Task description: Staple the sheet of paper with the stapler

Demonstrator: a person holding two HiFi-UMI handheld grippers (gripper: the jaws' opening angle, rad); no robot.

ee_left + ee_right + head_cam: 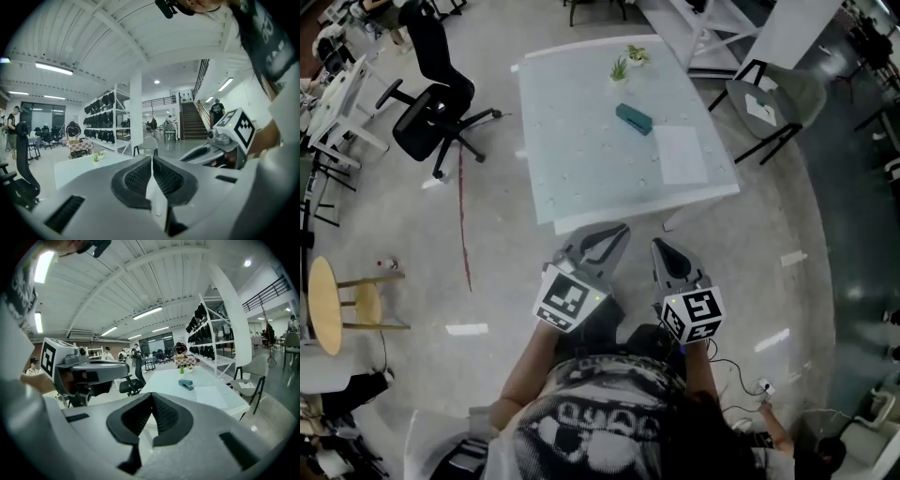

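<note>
Left gripper (612, 232) and right gripper (662, 247) both pressed together, empty; I read the sheet of paper (681, 155) on the table (572, 141) at the right gripper's 12 o'clock, the stapler (634, 119) just beside the sheet's 11 o'clock corner, so the right is nearer.

We see the right tool (151, 398) with its jaws pressed together and nothing between them. Beyond it stands the pale tabletop (164, 383), which carries the teal stapler (186, 385) and, just beside it on the nearer side, the sheet of paper (212, 393). The left tool (86, 372) occupies the view's left.
</note>
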